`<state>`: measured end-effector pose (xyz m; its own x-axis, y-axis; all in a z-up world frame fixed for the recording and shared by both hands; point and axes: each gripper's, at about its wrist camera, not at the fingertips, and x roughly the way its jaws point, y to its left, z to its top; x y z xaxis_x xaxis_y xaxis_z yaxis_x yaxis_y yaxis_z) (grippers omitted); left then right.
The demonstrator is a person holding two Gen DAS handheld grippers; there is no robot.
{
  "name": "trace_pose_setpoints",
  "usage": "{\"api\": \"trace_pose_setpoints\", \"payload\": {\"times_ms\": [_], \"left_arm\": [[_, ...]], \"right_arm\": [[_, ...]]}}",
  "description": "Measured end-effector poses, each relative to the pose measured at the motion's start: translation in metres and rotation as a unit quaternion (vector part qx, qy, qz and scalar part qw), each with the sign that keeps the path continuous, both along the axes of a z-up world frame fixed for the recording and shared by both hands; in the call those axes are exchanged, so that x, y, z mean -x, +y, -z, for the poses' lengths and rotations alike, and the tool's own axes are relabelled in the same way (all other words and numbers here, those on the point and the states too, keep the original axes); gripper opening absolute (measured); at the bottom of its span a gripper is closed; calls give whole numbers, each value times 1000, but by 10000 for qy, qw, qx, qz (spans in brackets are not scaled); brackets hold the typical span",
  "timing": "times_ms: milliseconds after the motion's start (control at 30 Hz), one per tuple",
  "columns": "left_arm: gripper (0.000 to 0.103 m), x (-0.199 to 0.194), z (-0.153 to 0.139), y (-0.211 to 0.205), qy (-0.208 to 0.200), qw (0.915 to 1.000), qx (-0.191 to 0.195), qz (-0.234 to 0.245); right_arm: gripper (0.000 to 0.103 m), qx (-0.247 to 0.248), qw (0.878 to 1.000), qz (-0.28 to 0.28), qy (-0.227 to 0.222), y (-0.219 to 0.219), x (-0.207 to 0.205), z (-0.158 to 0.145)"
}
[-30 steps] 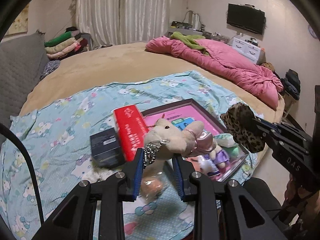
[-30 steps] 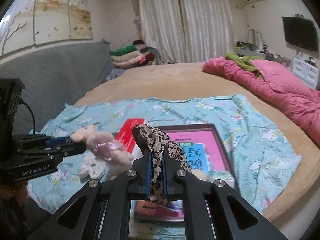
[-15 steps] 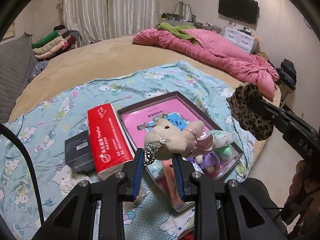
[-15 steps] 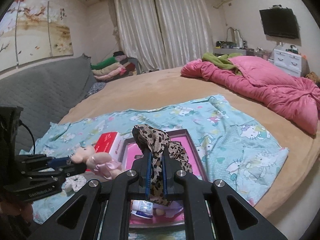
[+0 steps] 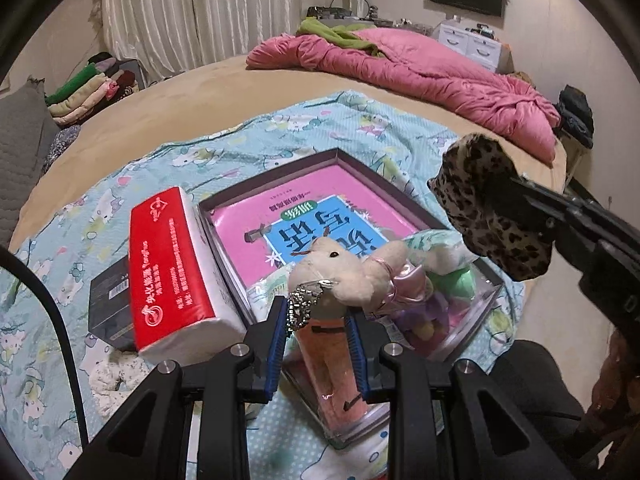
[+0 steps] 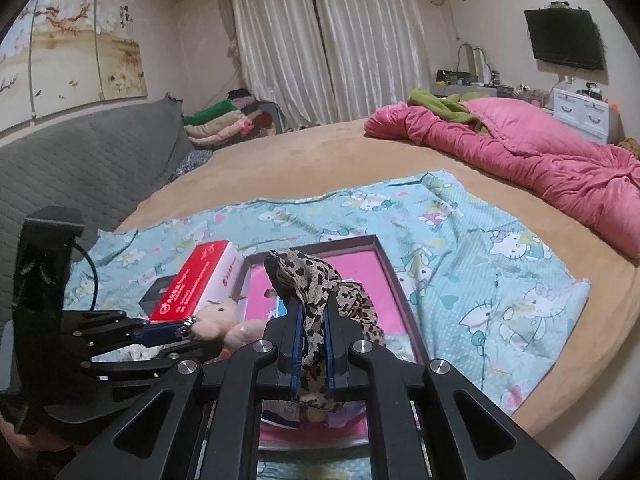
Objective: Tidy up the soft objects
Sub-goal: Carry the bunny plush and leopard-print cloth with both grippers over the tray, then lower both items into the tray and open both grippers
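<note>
My left gripper (image 5: 316,312) is shut on the beaded hanger of a cream plush bear (image 5: 352,272) with a pink bow and holds it above the near end of a dark-rimmed tray (image 5: 280,168). The tray holds a pink book (image 5: 280,216) and several soft toys in clear wrap (image 5: 452,284). My right gripper (image 6: 312,312) is shut on a leopard-print cloth (image 6: 316,280), held above the tray's right side; it shows in the left wrist view (image 5: 488,204). The bear also shows in the right wrist view (image 6: 224,320).
A red and white tissue pack (image 5: 172,272) lies left of the tray, with a black box (image 5: 108,300) beside it and a white scrunchie (image 5: 108,376) nearer. All sit on a Hello Kitty sheet (image 6: 480,280) on a round tan bed. A pink quilt (image 6: 540,164) lies far right.
Both grippers have risen and drawn back over the tray with their loads. The bear now hangs over the tray's near end, and the tissue pack and tray look closer.
</note>
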<state>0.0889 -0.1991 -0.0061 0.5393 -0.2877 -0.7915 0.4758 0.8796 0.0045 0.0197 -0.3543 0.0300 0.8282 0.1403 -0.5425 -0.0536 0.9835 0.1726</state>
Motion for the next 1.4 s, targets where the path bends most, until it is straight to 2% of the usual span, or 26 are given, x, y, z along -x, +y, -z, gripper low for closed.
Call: {"api": "trace_pose_setpoints", "payload": {"times_ms": [600,867,1400], "left_arm": [[29,-4,26,17,364,9992,101,-125],[29,-6,31,23,444,9987,110,-216],[29,-4,40,27,608,9979,89,-215]], "right_arm": [[9,149,9994,-158,270,12,-14,24],[9,251,9994,-144,208,15,-24,23],[9,545,9952,-479,657,35,-36,56]]}}
